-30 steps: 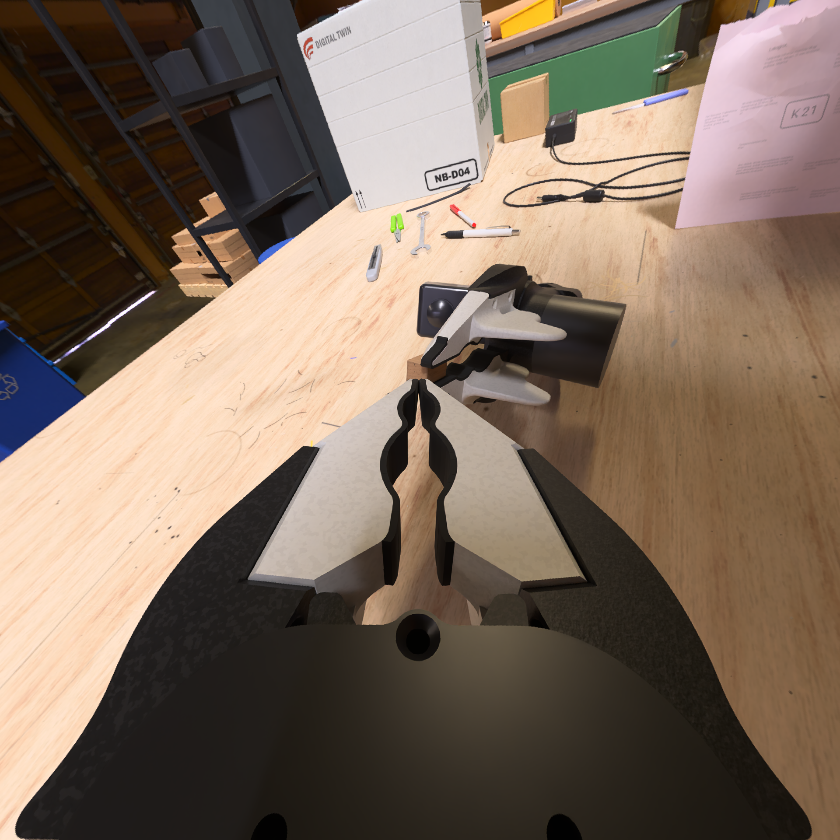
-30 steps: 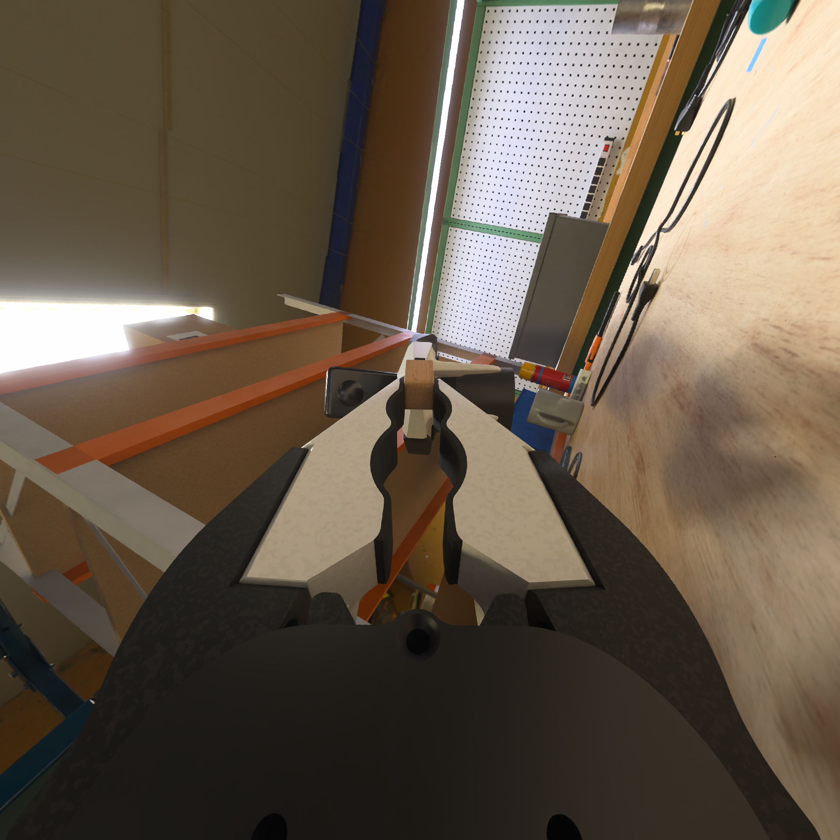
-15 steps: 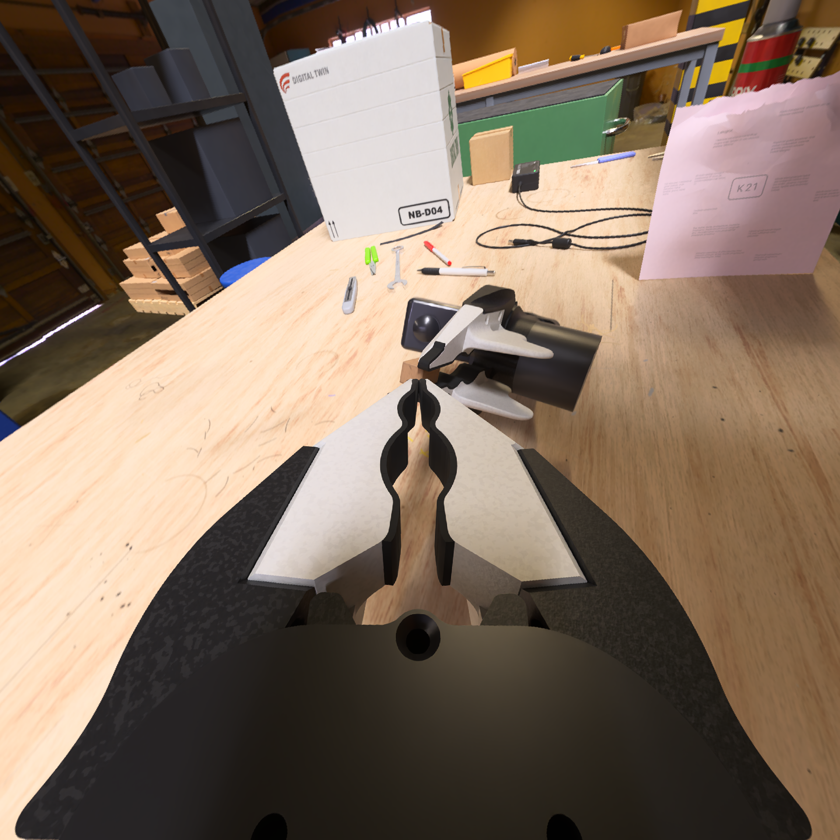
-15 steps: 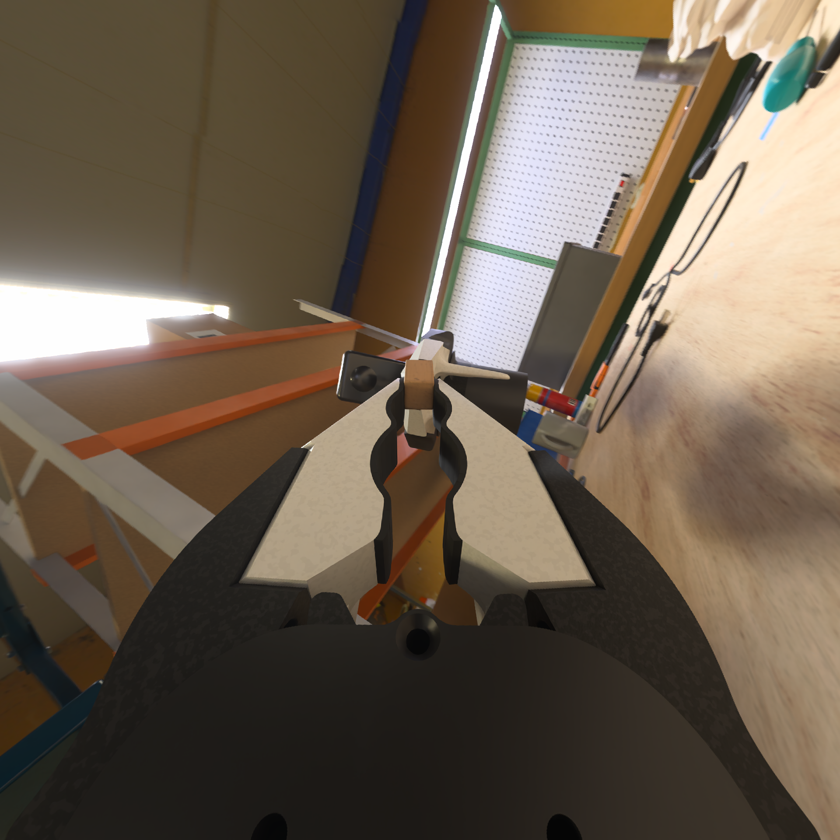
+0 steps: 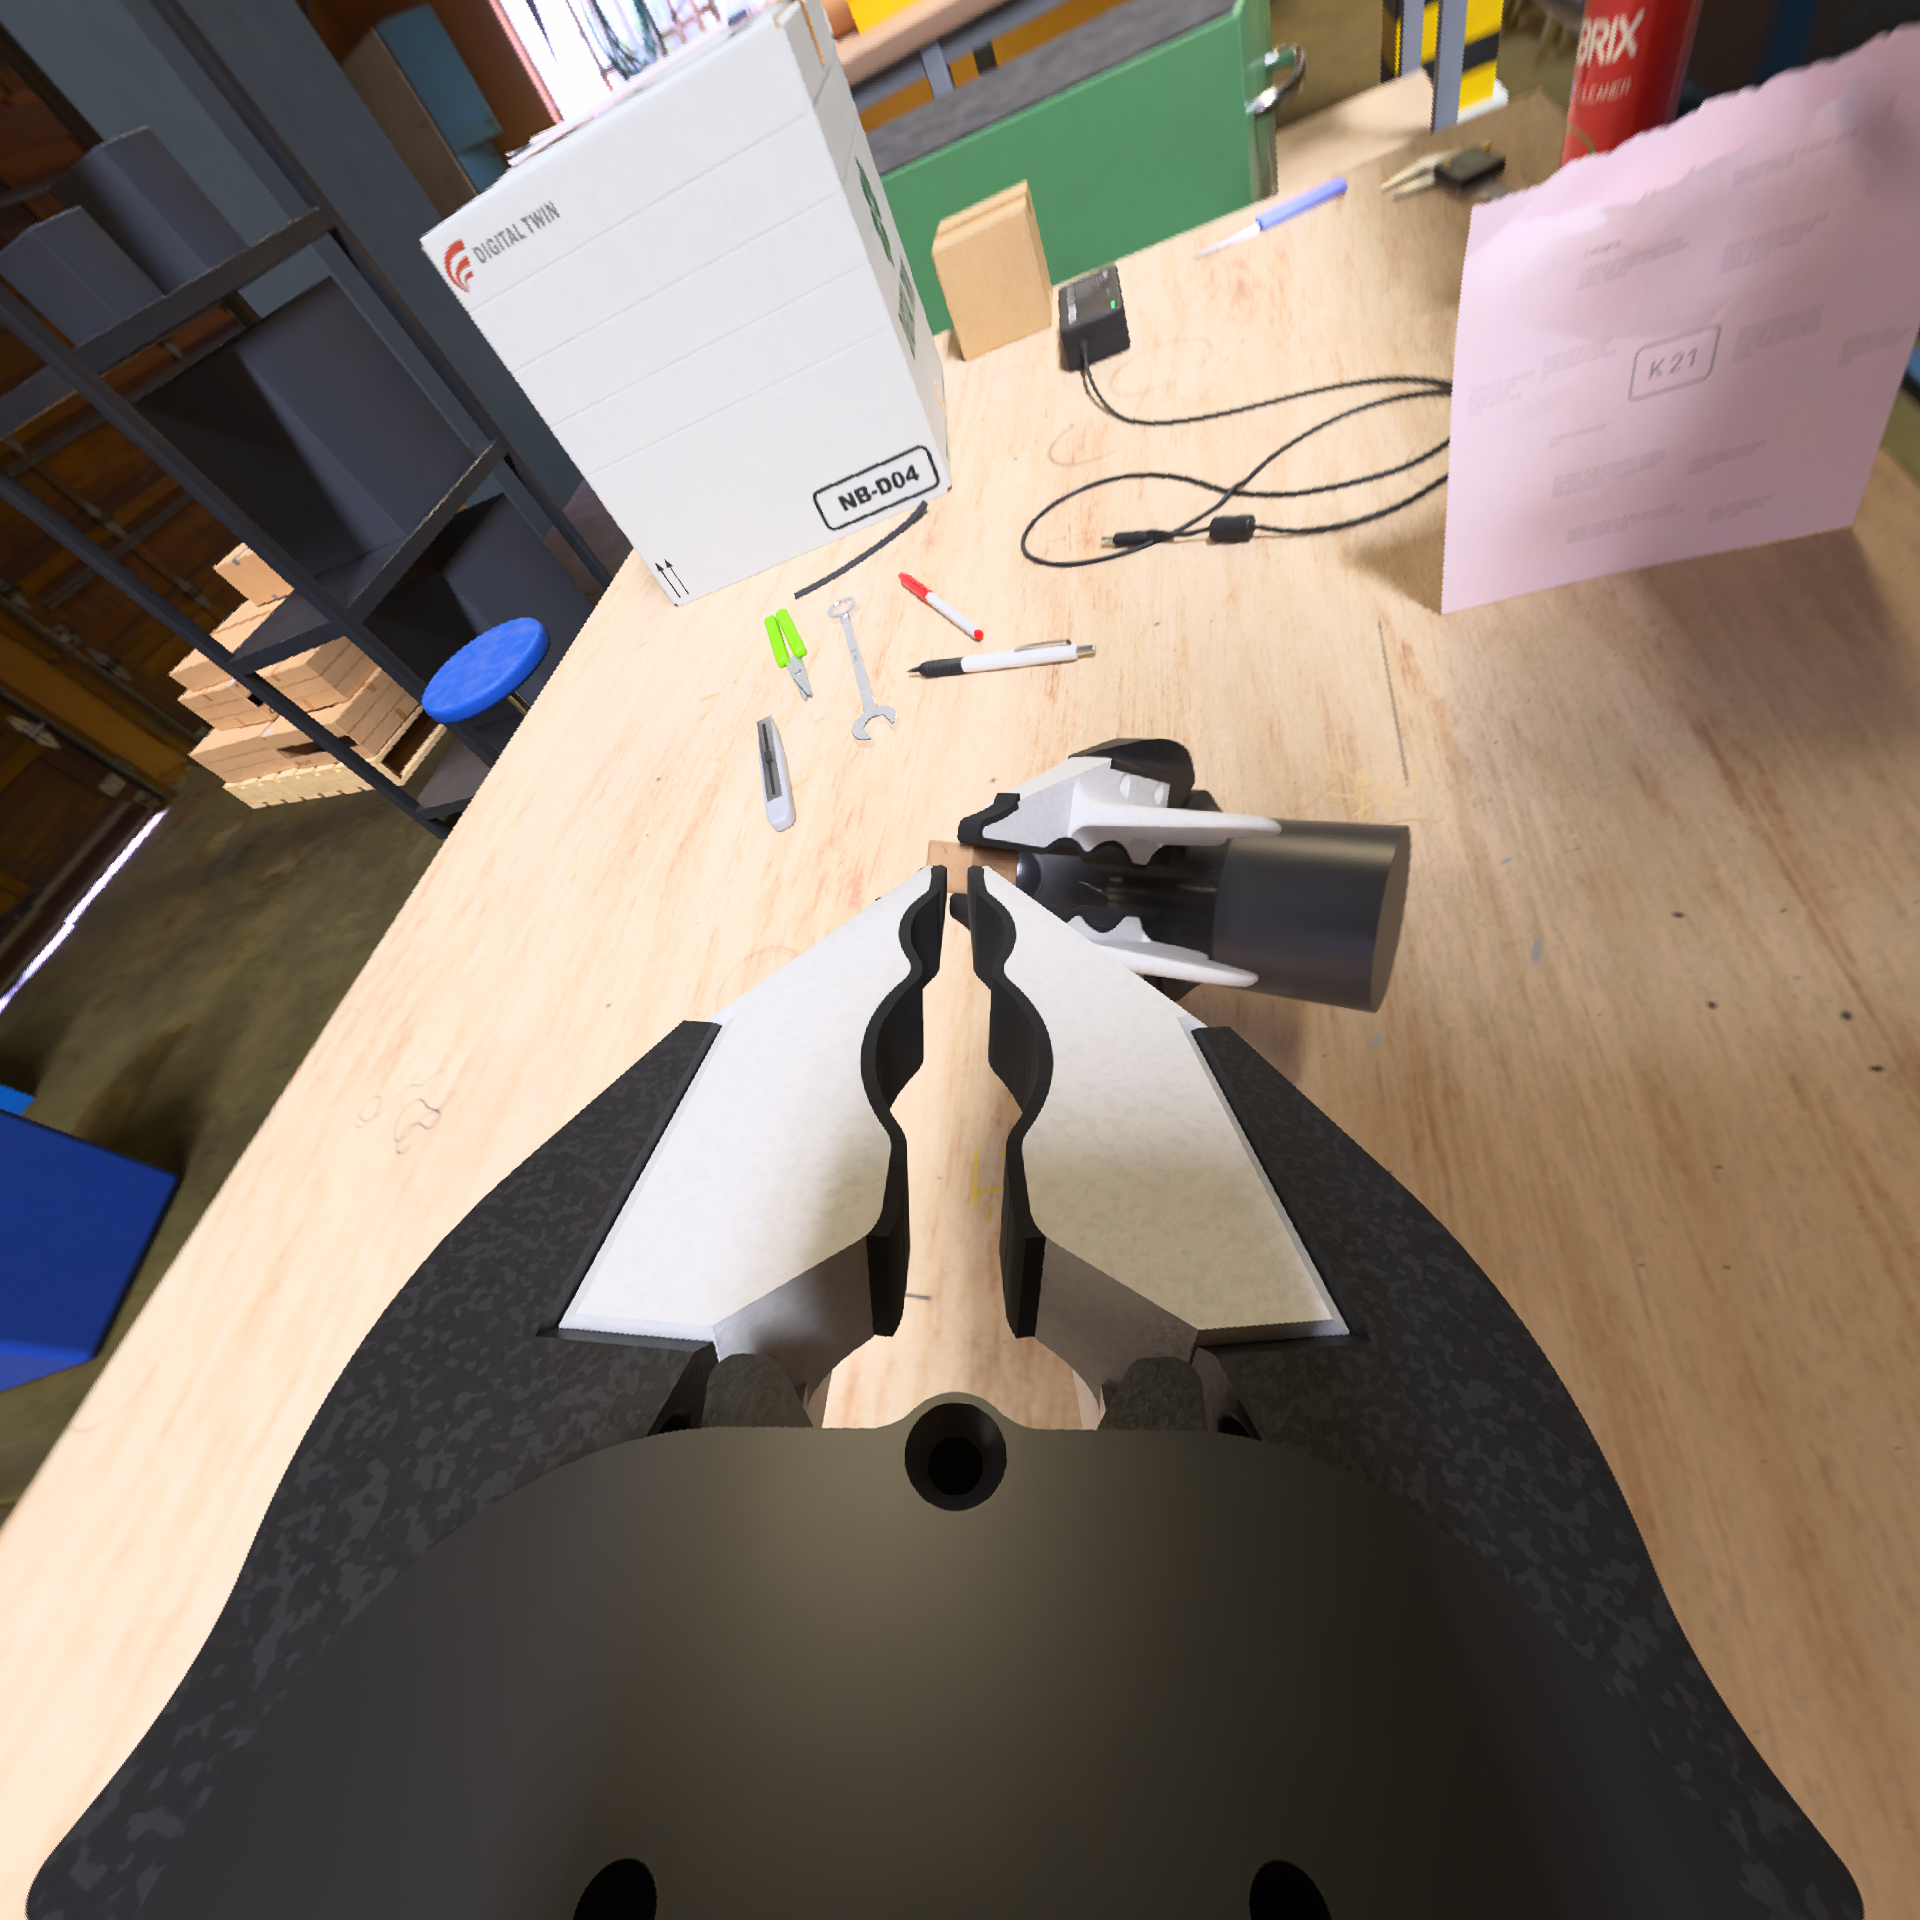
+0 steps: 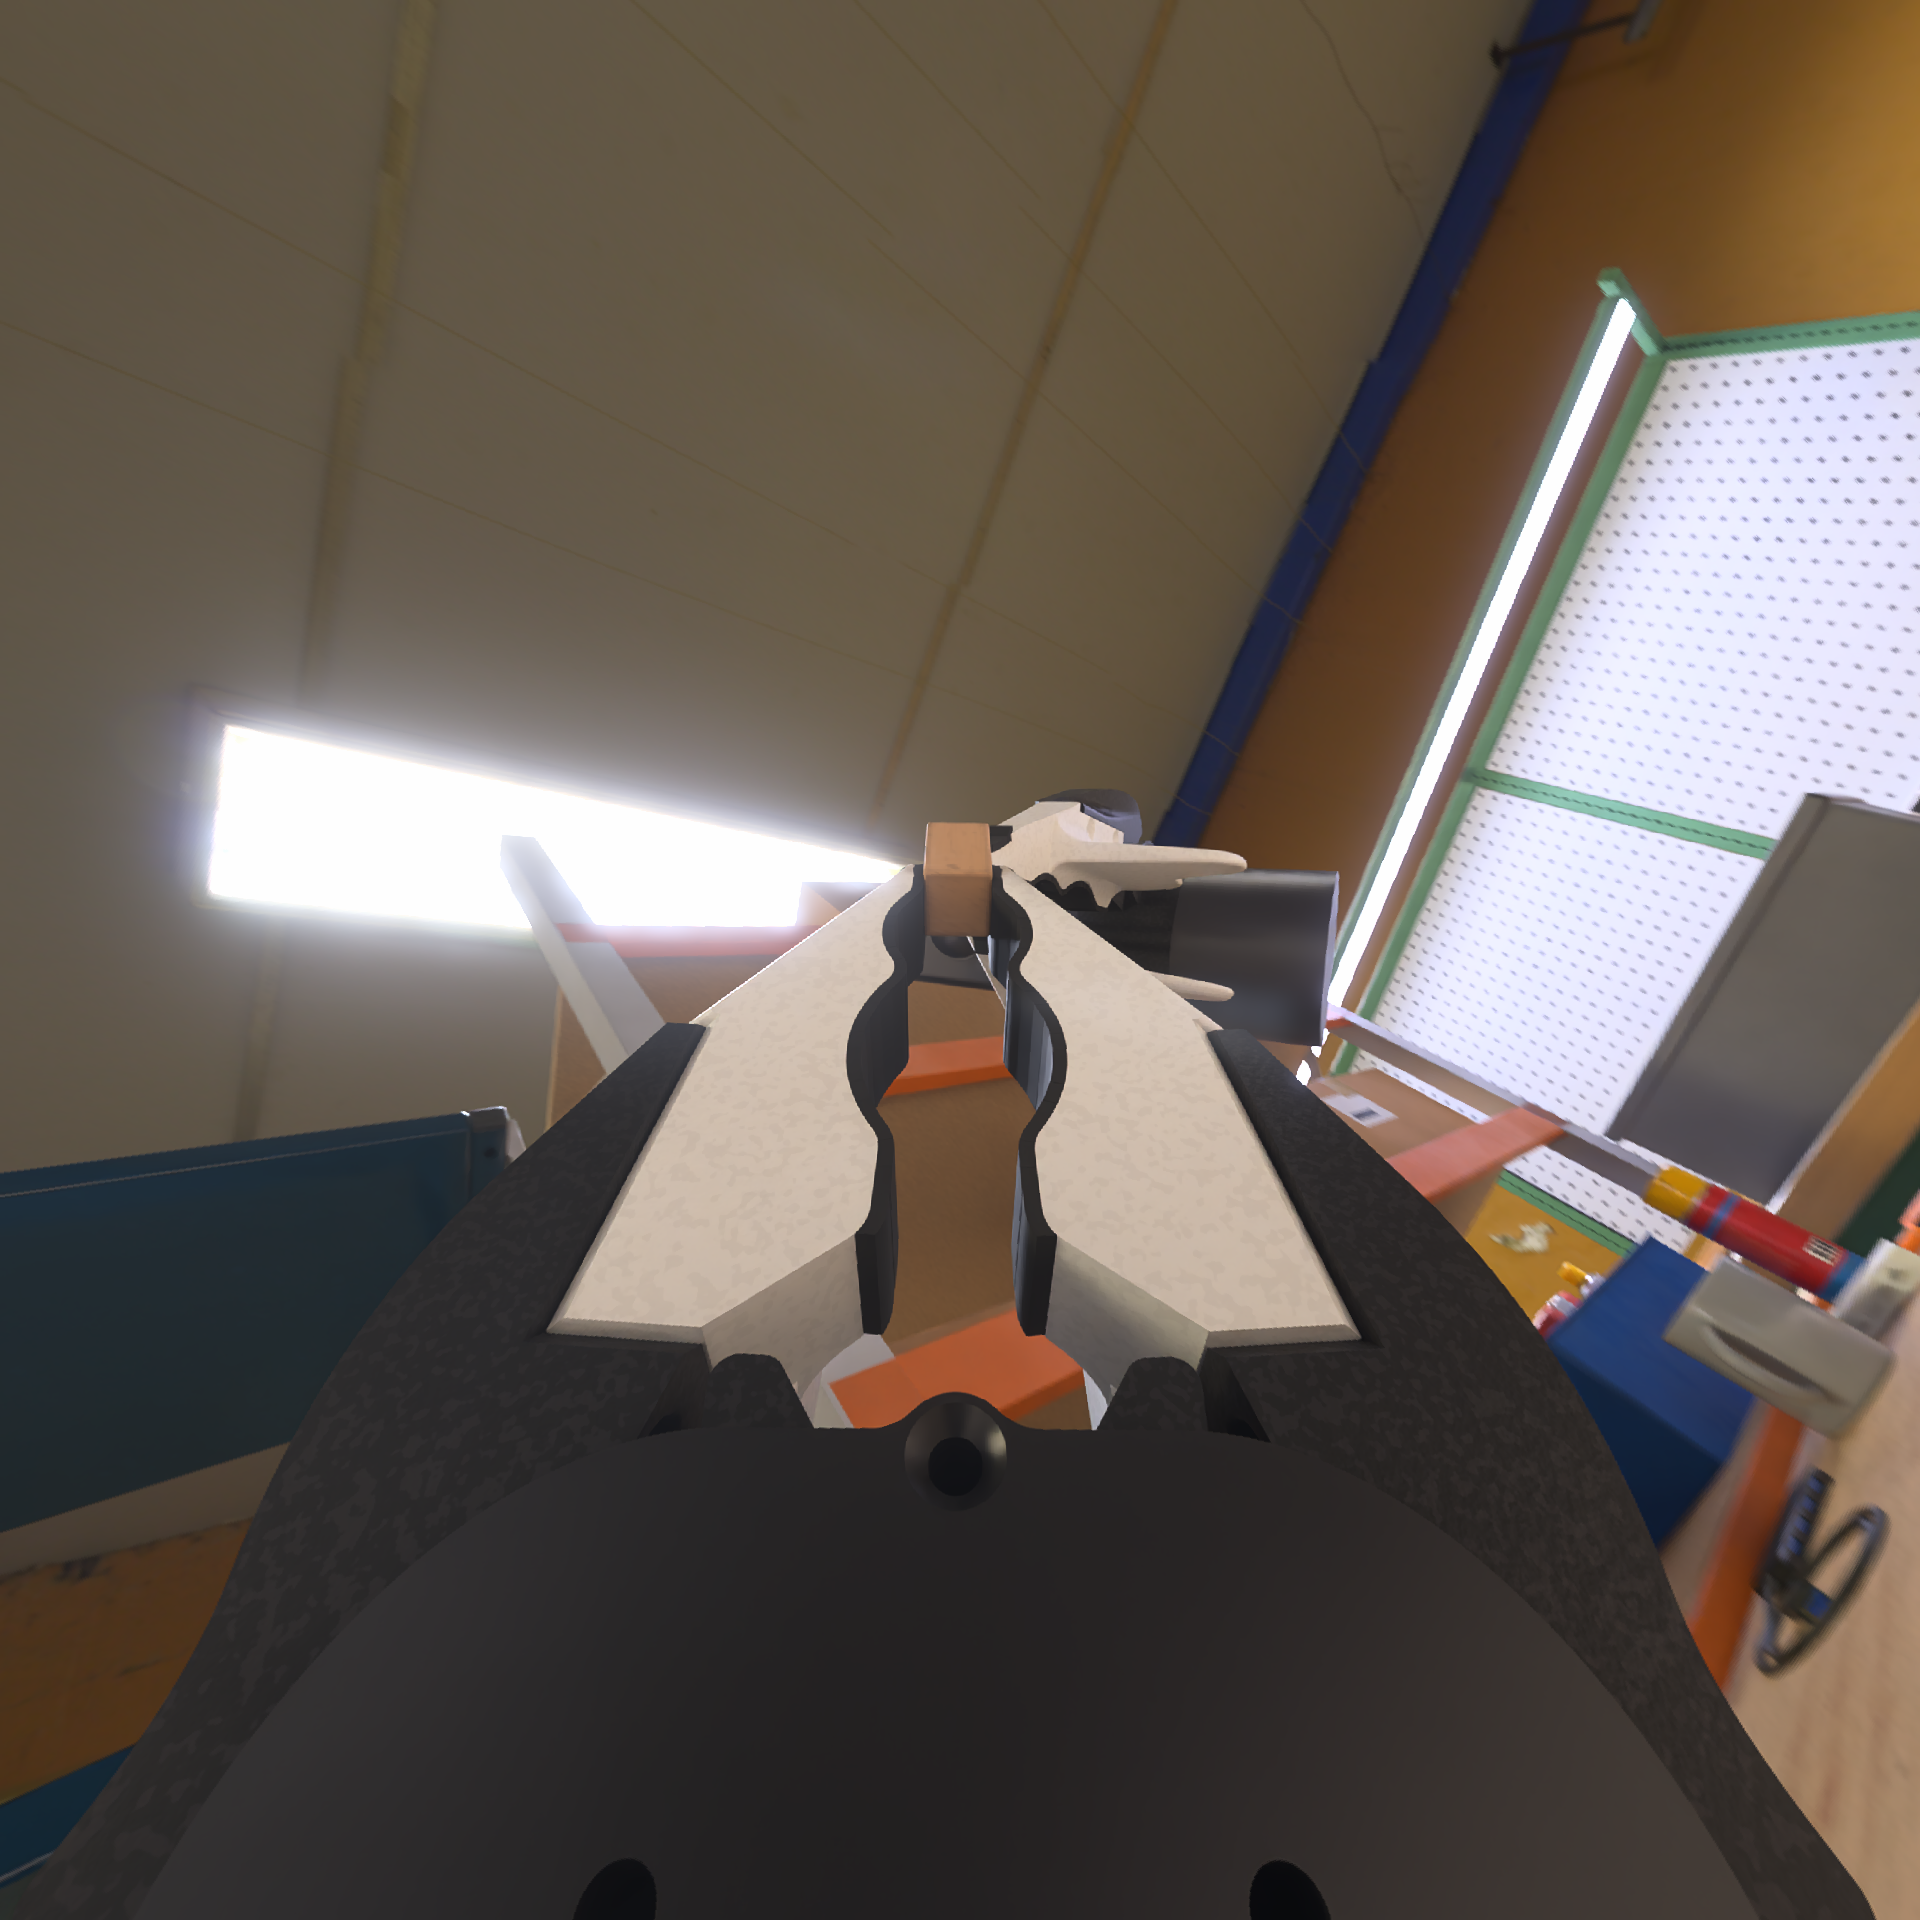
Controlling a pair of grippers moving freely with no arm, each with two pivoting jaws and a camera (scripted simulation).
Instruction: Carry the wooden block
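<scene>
The small wooden block (image 6: 957,881) is pinched between my right gripper's (image 6: 958,894) fingertips, in the air. In the left wrist view only a sliver of the block (image 5: 948,854) shows just past my left gripper's (image 5: 956,896) nearly closed tips, which clamp its near end. The right gripper (image 5: 1049,831) comes in from the right and holds the same block. In the right wrist view the left gripper (image 6: 1013,847) shows behind the block. The pair hangs above the plywood workbench (image 5: 1558,1143).
On the bench beyond lie a utility knife (image 5: 774,774), green pliers (image 5: 788,649), a wrench (image 5: 860,665), a red marker (image 5: 940,606) and a pen (image 5: 1003,658). A white carton (image 5: 707,343), black cable (image 5: 1236,488) and pink sheet (image 5: 1683,353) stand farther back.
Both grippers have risen with the block; the bench looks farther below. The right wrist view has rolled and tilted up toward the ceiling. The left view has turned slightly.
</scene>
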